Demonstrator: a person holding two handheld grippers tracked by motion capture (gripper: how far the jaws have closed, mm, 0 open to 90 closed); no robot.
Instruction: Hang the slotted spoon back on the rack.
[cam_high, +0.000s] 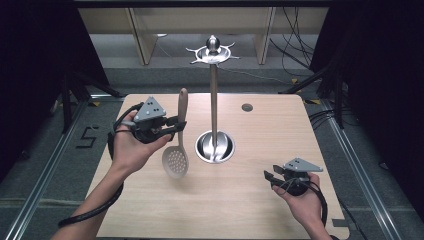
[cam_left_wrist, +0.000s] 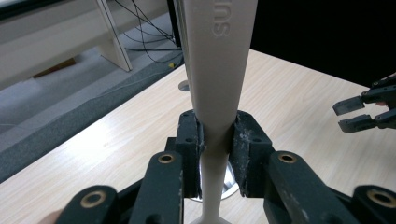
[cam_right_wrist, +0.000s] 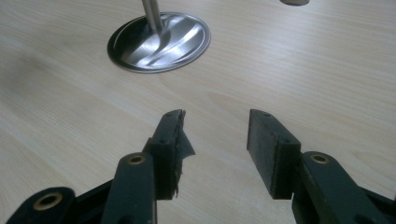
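Note:
A beige slotted spoon (cam_high: 179, 140) hangs upright over the wooden table (cam_high: 260, 130), perforated bowl down and handle up. My left gripper (cam_high: 176, 124) is shut on its handle partway up; in the left gripper view both pads (cam_left_wrist: 191, 140) press the handle (cam_left_wrist: 217, 74). A metal utensil stand (cam_high: 214, 95) rises just right of the spoon, with a round steel base (cam_high: 214, 147) and a hooked ring on top (cam_high: 212, 52). My right gripper (cam_high: 270, 178) stands open and holds nothing near the table's front right. Its jaws face the steel base (cam_right_wrist: 159, 41) in the right gripper view.
A small round grommet (cam_high: 247, 107) sits in the table's far right part. Behind the table are white furniture legs (cam_high: 140, 40) and loose cables (cam_high: 295, 45) on the floor. A metal rail (cam_high: 45, 175) runs along the left of the table.

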